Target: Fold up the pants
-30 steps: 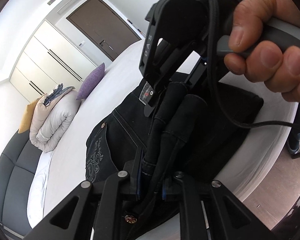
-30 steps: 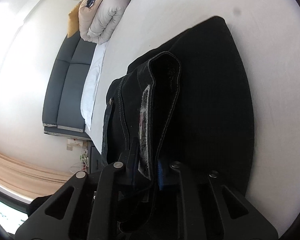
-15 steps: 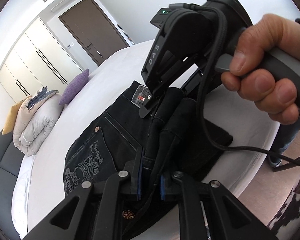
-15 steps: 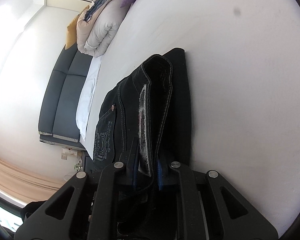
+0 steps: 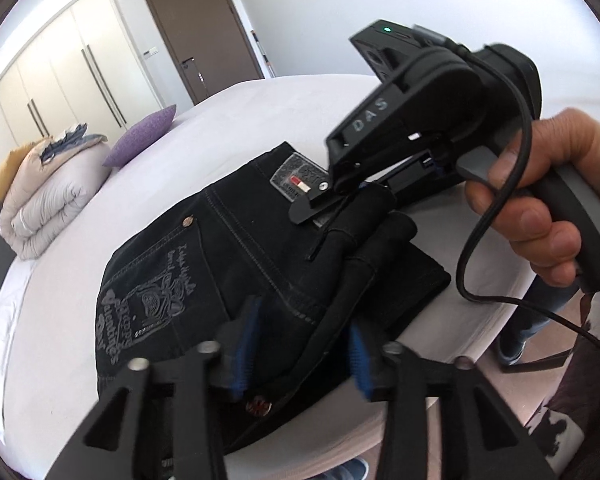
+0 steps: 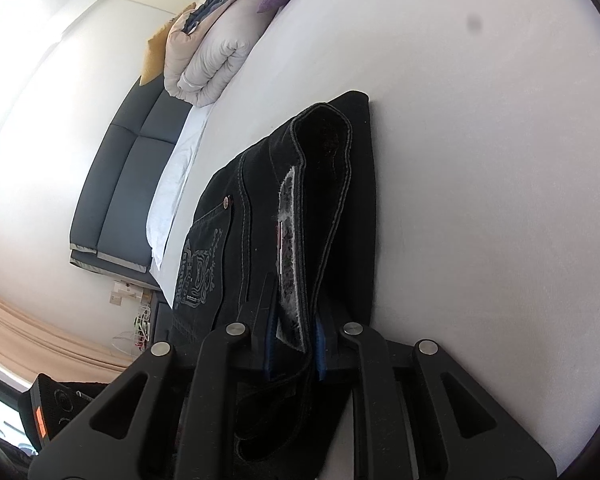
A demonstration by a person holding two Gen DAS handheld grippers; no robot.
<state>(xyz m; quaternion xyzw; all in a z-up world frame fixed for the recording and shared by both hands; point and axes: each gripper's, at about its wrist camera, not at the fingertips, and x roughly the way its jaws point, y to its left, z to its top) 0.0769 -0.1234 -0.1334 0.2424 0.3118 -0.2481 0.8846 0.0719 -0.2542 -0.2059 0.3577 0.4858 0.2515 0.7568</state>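
Black denim pants (image 5: pixel 228 264) lie folded on the white bed (image 5: pixel 284 112), waistband and embroidered back pocket up. My left gripper (image 5: pixel 300 348) is open, its blue pads apart on either side of the waistband edge. My right gripper (image 6: pixel 294 340) is shut on the waistband of the pants (image 6: pixel 324 184) next to the label. It also shows in the left wrist view (image 5: pixel 328 196), held by a hand, pinching the waistband at the leather patch.
A rolled pale duvet (image 5: pixel 48 196) and a purple cushion (image 5: pixel 144 136) lie at the head of the bed. A dark sofa (image 6: pixel 116 184) stands beside the bed. The bed edge and floor (image 5: pixel 500 412) lie to the right.
My left gripper has opened and let go of the waistband. The pants have come down flatter onto the bed. My right gripper stays shut on the waistband.
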